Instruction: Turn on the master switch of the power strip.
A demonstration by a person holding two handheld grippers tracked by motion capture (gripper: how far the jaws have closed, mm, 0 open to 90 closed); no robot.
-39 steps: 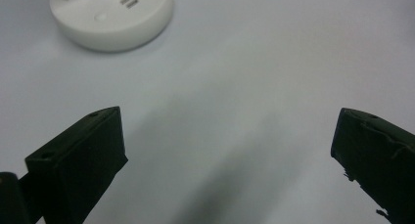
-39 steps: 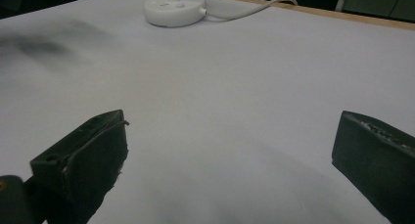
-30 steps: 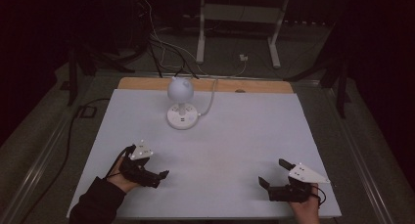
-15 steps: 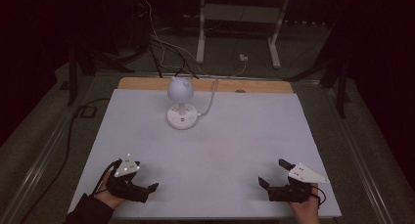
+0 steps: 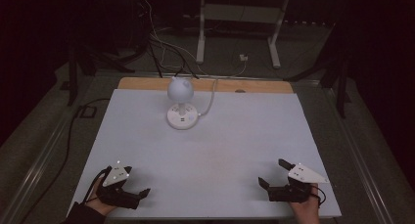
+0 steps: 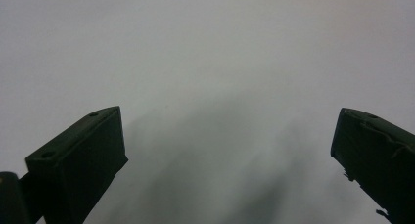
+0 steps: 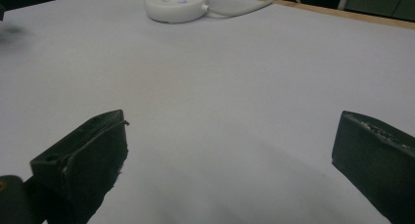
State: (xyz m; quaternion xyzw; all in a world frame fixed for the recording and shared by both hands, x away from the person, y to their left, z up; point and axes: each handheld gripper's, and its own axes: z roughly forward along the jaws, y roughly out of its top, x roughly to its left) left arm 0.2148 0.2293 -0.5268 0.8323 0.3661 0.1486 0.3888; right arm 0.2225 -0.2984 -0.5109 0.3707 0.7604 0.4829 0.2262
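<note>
One lamp [image 5: 180, 102] stands upright at the far middle of my table [image 5: 235, 136], its cord [image 5: 211, 98] running off the back edge. Both my grippers sit at the near edge, well apart from it: left gripper [image 5: 133, 197] near-left, right gripper [image 5: 272, 180] near-right. Jaws on each are spread wide, nothing between them. Right gripper view shows lamp base far ahead.

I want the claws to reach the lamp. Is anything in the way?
No, nothing visible. Bare white table lies between the lamp and both open claws, the left and the right. The lamp's cord trails off behind it.
</note>
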